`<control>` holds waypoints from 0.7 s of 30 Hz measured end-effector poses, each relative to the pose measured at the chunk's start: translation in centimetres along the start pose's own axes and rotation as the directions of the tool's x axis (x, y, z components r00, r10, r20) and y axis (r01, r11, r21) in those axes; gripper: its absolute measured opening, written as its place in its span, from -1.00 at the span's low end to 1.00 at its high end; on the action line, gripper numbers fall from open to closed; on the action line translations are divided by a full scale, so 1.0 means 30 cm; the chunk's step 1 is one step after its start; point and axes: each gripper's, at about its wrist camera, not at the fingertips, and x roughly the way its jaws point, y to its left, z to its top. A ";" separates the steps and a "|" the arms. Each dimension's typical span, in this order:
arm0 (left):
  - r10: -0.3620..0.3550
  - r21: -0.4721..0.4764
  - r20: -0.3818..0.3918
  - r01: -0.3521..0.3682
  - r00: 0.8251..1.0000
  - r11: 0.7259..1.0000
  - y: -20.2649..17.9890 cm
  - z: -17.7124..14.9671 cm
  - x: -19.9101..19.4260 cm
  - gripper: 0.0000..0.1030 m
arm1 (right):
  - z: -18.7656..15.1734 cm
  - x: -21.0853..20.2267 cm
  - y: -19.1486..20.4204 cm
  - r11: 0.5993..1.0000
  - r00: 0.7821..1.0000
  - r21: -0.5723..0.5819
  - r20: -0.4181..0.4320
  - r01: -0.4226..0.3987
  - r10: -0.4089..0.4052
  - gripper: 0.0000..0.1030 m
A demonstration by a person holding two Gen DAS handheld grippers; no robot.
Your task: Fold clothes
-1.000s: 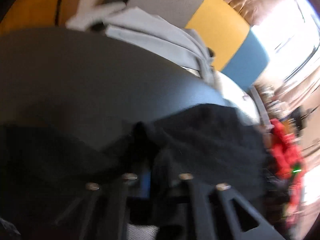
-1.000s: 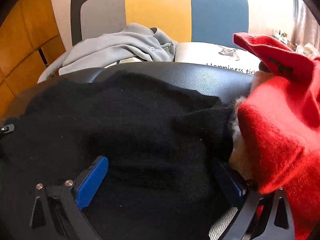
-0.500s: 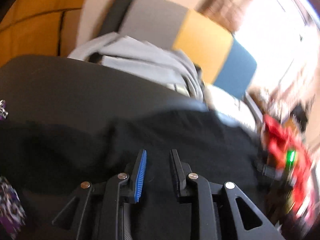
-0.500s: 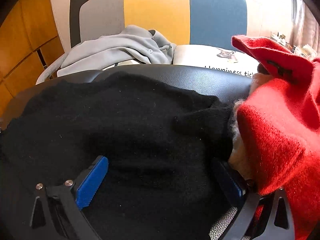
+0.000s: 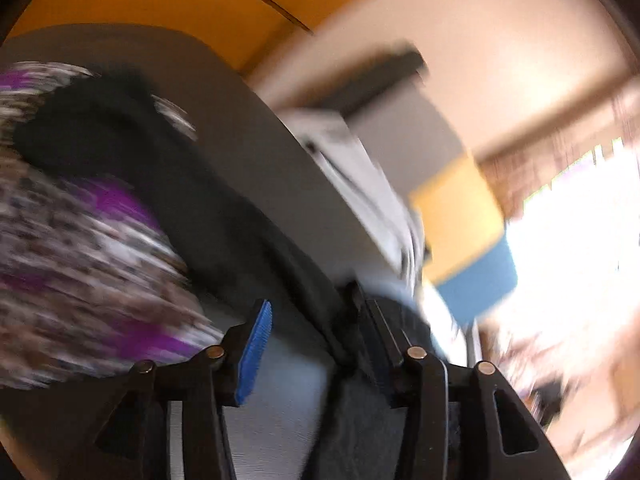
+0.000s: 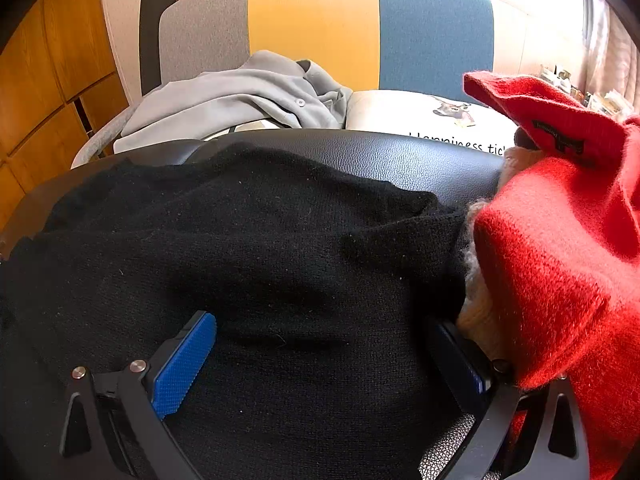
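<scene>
A black knit sweater lies spread on a black leather surface. My right gripper stands open just over it, its blue pads wide apart on either side of a stretch of knit. The left wrist view is blurred and tilted. There my left gripper is opening, with a gap between its blue pad and the other finger. A dark edge of the black sweater runs down between the fingers, and neither pad presses on it.
A red garment is heaped at the right against the sweater. A grey garment and a white printed cushion lie behind, before a grey, yellow and blue seat back. Purple patterned fabric lies at the left.
My left gripper has let go of the black sweater and opened. It swung left and rolled, bringing the purple patterned fabric into view. The right gripper has not moved.
</scene>
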 end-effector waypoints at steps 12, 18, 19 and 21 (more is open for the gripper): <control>-0.137 -0.601 0.017 0.120 0.990 0.790 0.386 0.234 -0.126 0.18 | 0.004 0.003 -0.003 1.000 1.000 -0.005 0.001 0.001 -0.001 1.00; -0.059 -0.735 0.033 0.064 0.998 0.675 0.455 0.220 -0.049 0.20 | 0.004 0.005 -0.006 1.000 1.000 -0.003 0.003 -0.003 0.003 1.00; -0.048 -0.745 0.041 0.063 0.998 0.664 0.455 0.216 -0.031 0.23 | 0.004 0.004 -0.007 1.000 1.000 -0.002 0.004 -0.004 0.004 1.00; -0.039 -0.758 0.059 0.070 0.998 0.649 0.454 0.213 -0.004 0.21 | 0.005 0.005 -0.006 1.000 1.000 -0.004 0.004 -0.005 0.005 1.00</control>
